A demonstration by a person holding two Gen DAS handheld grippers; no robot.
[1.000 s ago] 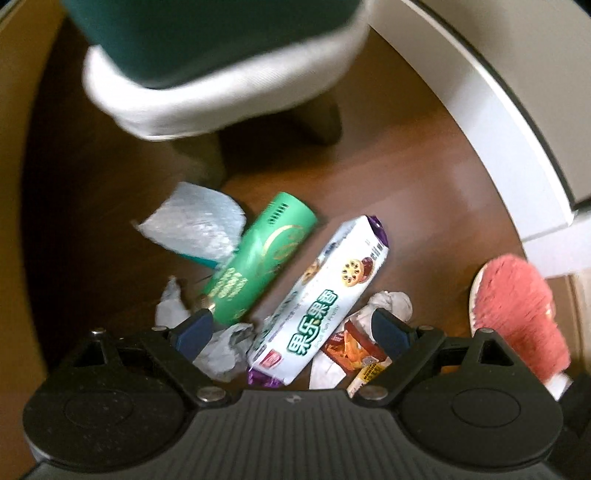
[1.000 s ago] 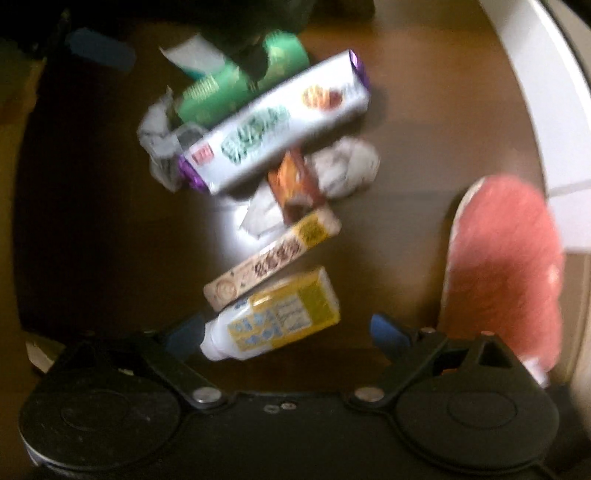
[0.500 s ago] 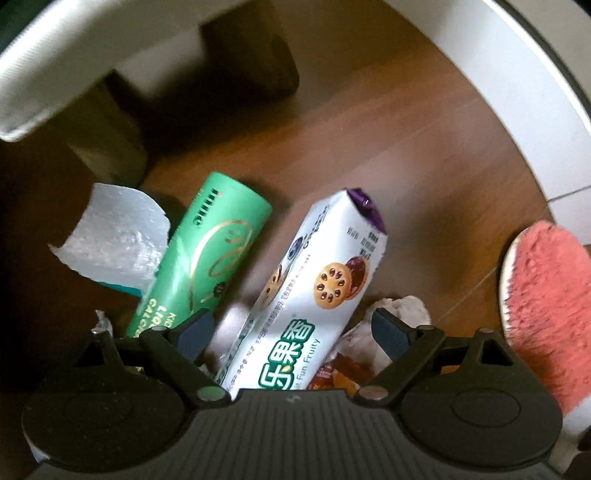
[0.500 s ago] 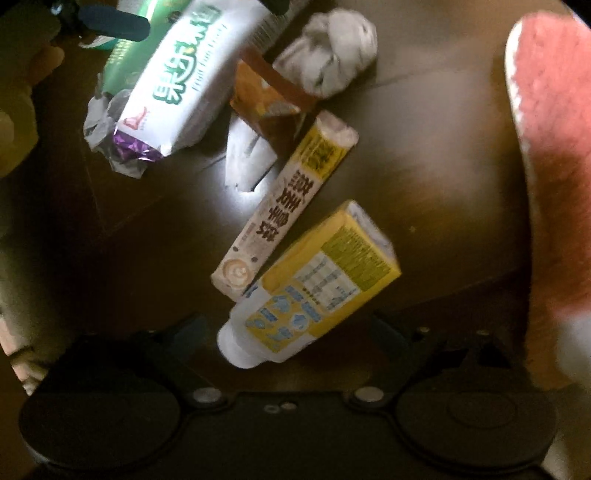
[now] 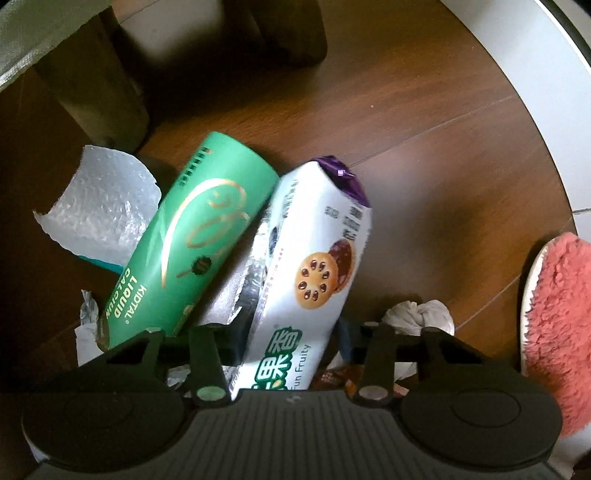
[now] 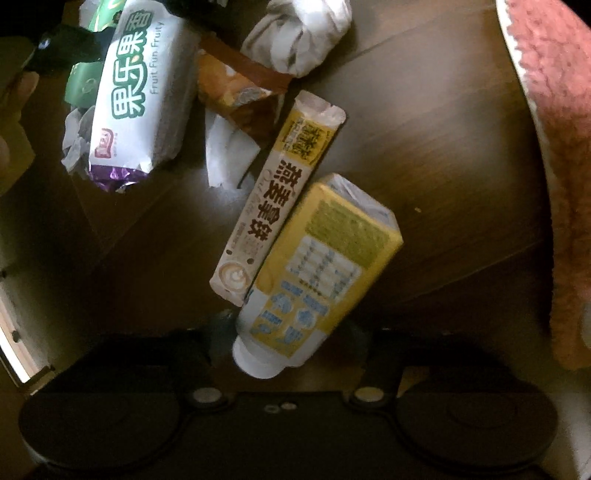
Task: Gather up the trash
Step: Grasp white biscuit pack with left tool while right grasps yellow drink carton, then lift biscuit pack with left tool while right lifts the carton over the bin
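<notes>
A pile of trash lies on the brown wooden floor. In the left wrist view my left gripper (image 5: pixel 291 343) is shut on the white biscuit packet (image 5: pixel 314 258) with purple ends. A green tube box (image 5: pixel 192 240) lies against the packet's left side, with clear bubble wrap (image 5: pixel 99 210) beyond it. In the right wrist view my right gripper (image 6: pixel 291 339) is shut on the yellow carton (image 6: pixel 317 269) near its white cap. A beige coffee sachet (image 6: pixel 280 192) lies beside the carton. The biscuit packet also shows there (image 6: pixel 136 88).
A pink fluffy slipper (image 5: pixel 554 314) (image 6: pixel 546 129) lies at the right. A crumpled white tissue (image 6: pixel 299 33) and an orange snack wrapper (image 6: pixel 236 88) lie in the pile. Dark furniture legs (image 5: pixel 99 92) stand behind the trash. A white wall base (image 5: pixel 524 55) curves along the right.
Both grippers came down onto the pile and closed: the left on the biscuit packet, the right on the yellow carton. Both were open one second ago.
</notes>
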